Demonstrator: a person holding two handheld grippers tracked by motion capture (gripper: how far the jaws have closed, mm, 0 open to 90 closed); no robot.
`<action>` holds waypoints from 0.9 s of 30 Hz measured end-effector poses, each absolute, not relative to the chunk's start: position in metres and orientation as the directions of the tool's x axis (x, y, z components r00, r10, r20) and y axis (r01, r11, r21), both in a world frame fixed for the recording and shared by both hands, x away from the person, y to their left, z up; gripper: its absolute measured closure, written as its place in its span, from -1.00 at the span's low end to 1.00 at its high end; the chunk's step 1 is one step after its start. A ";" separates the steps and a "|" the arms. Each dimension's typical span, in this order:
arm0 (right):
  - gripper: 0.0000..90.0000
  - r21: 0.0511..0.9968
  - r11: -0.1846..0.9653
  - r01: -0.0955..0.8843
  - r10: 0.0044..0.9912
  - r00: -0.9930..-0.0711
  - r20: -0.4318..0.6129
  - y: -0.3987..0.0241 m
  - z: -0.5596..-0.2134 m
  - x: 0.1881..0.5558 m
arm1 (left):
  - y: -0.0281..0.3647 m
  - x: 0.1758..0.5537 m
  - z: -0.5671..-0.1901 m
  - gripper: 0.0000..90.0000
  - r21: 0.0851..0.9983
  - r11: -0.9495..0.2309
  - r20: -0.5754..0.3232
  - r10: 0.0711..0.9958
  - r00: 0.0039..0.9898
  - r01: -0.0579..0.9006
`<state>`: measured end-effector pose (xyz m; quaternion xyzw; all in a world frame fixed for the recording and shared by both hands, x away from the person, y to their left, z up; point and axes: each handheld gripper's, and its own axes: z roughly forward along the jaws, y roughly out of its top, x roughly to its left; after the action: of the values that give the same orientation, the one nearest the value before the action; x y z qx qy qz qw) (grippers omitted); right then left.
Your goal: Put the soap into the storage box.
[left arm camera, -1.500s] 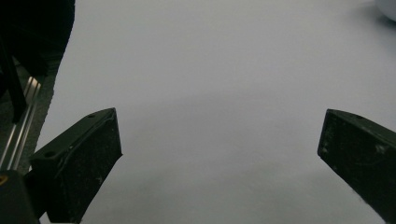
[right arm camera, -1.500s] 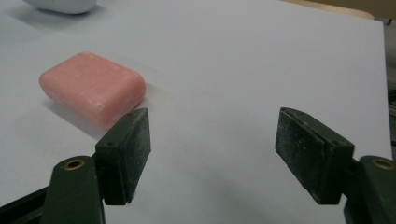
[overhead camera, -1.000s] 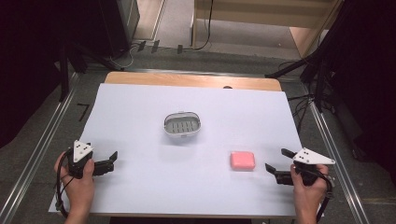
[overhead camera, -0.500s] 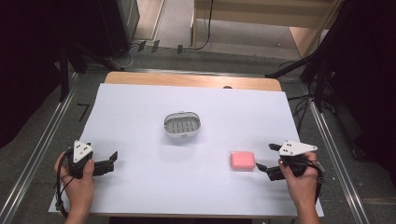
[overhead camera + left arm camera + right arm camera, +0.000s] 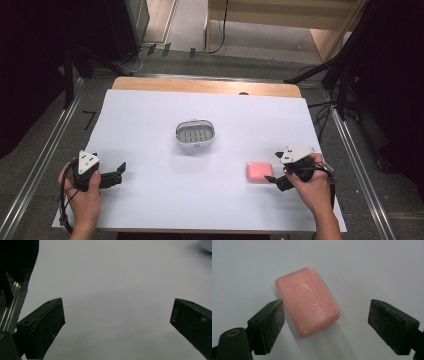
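Right now I see the table [image 5: 150, 84] with its wooden far edge, nearly all of it covered by a big white sheet [image 5: 150, 200]. Near the middle of that sheet sits a small grey oval soap dish [image 5: 195, 134] with a slotted floor, standing by itself, well apart from both of my tools.

My left gripper [image 5: 120, 169] rests at the near left corner of the sheet, pointing toward the centre. In the left gripper view its fingers [image 5: 42, 327] stand wide apart with only bare white sheet between them, and a bit of the dish's rim peeks in at the top right corner.

My right gripper [image 5: 271, 178] sits at the near right, its tips just beside the pink soap bar [image 5: 259, 171], which lies flat on the sheet to the right of the dish and nearer to me than it. In the right gripper view the soap bar [image 5: 307, 301] lies aslant, its near end between the two fingers [image 5: 268, 323]. The left finger is right by the bar's edge; the right one is clear of it, white sheet showing between. The fingers are fairly wide and grip nothing, and the bar is not lifted.
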<state>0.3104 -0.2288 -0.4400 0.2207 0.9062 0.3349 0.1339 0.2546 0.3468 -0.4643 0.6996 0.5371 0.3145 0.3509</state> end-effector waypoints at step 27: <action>-0.28 0.472 0.840 0.269 0.305 -0.952 -0.001 -0.185 -0.457 0.339 | 0.347 0.255 -0.464 -1.00 0.830 -0.176 0.062 0.972 0.226 0.529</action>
<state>0.3386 -0.1846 -0.4566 0.1498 0.9583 0.2403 0.0381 0.2545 0.3468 -0.4644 0.6994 0.5366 0.3145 0.3522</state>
